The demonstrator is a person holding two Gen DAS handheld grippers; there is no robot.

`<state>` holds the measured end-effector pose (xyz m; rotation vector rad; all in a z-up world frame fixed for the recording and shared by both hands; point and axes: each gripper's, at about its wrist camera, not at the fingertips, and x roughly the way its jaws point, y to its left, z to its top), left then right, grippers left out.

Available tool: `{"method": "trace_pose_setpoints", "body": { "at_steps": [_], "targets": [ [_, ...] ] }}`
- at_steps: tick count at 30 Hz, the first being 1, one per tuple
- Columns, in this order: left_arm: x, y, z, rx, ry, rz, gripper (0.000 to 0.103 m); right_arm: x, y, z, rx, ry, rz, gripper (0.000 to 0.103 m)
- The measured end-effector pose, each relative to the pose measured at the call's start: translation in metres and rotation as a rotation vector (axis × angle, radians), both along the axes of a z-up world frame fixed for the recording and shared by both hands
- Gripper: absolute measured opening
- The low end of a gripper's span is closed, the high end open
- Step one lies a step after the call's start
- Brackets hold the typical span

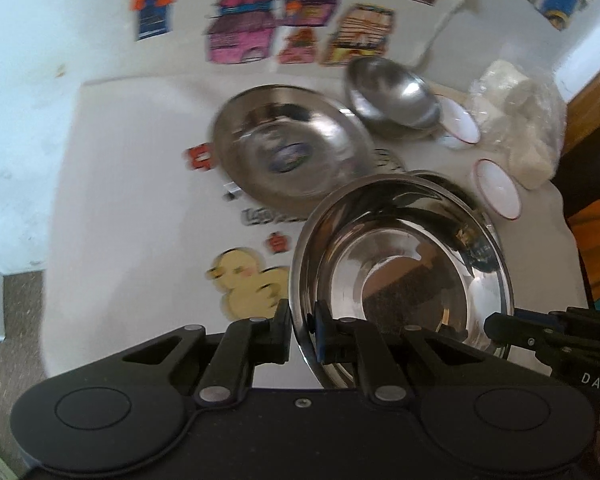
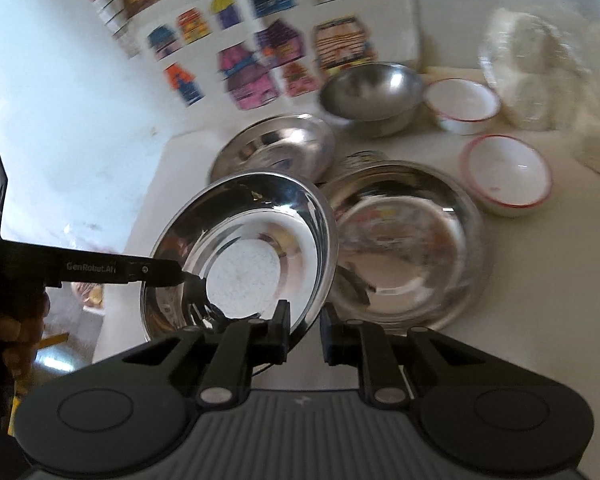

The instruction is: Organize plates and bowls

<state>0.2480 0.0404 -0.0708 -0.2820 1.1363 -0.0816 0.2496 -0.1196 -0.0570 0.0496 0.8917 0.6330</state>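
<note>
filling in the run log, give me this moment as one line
left tongs: shut on steel plate rim | right tongs: shut on opposite rim | plate: lifted, tilted | still on table: two steel plates, steel bowl, two white bowls

Home dining spot: white surface [image 2: 540, 280] with steel plates [image 2: 404, 240], bowls [image 2: 506, 174], kids' colored house drawings [image 1: 240, 24] on wall.

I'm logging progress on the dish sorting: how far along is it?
Early. Nothing looks stacked yet. In hand: both the left gripper and right gripper grip the rim of one steel plate, lifted above the table. Left: two more steel plates, a steel bowl and two white bowls sit scattered.
</note>
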Motion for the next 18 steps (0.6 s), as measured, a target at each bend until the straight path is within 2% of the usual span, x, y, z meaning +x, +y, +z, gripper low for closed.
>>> {"method": "trace_pose_setpoints", "body": {
  "at_steps": [9,18],
  "targets": [
    [0.034,-0.057,-0.008,0.015,-0.010,-0.058,0.012,0.029,-0.046,-0.004,-0.023,0.014,-0.077,0.018],
    [0.055,-0.093,-0.020,0.088,0.018,-0.036,0.015,0.067,-0.062,-0.013,-0.082,0.034,-0.023,0.018]
  ]
}}
